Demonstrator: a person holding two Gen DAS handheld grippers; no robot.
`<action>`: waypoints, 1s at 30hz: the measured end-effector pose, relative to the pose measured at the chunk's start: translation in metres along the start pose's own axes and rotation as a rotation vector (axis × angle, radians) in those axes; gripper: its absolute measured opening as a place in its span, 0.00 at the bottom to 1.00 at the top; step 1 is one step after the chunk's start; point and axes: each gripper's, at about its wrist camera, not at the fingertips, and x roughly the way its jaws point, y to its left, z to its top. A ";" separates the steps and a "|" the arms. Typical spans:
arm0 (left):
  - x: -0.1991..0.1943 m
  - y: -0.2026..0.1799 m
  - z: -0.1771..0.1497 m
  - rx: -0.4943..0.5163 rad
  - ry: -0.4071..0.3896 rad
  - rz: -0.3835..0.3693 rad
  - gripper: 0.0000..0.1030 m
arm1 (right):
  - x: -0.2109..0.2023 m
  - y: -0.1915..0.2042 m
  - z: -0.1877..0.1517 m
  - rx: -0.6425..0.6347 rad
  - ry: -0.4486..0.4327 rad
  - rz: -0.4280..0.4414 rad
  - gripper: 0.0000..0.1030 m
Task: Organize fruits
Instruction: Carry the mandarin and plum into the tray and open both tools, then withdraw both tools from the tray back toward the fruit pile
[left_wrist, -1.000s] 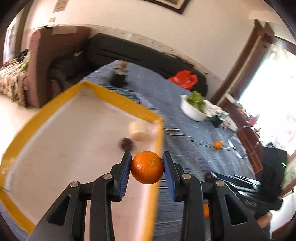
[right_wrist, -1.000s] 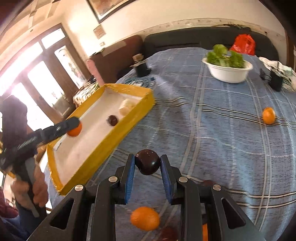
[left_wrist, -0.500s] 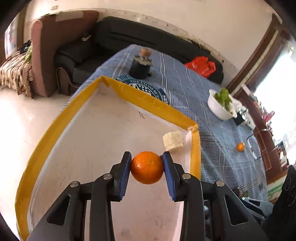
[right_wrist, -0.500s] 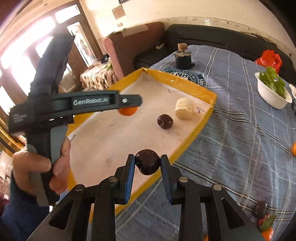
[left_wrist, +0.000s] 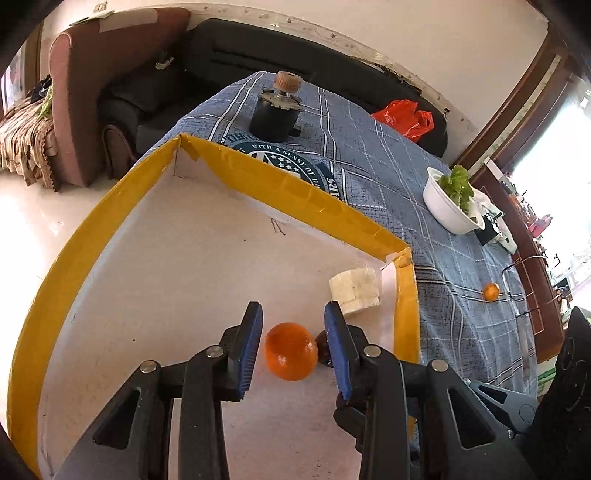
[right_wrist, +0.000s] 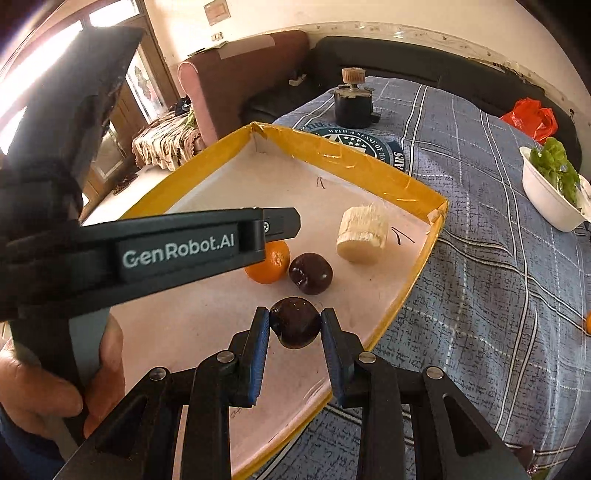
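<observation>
two fruits sit at my jaws over the yellow-rimmed tray (right_wrist: 354, 162). my left gripper (left_wrist: 292, 309) straddles the orange (left_wrist: 291, 350) with its pads clear on both sides, so i judge the orange let go and resting on the tray floor. my right gripper (right_wrist: 294, 312) is clenched on the held dark fruit (right_wrist: 295, 325), just inside the near rim. bare floor lies below it, and the resting dark fruit (right_wrist: 310, 273) sits just ahead, right beside the orange. it's round, so there's no long axis to align.

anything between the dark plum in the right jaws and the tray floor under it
Nothing visible: the dark round plum hangs over a bare patch of the yellow-rimmed white tray; another plum and the orange lie farther in.
</observation>
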 end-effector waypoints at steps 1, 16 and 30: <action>0.000 0.001 0.000 -0.002 0.000 -0.001 0.33 | 0.001 0.000 0.000 -0.001 -0.002 0.000 0.32; -0.007 0.003 -0.011 0.012 -0.017 0.019 0.38 | -0.017 -0.009 -0.002 0.053 -0.045 0.069 0.51; -0.037 -0.016 -0.022 0.032 -0.086 -0.015 0.46 | -0.068 -0.038 -0.022 0.107 -0.121 0.119 0.52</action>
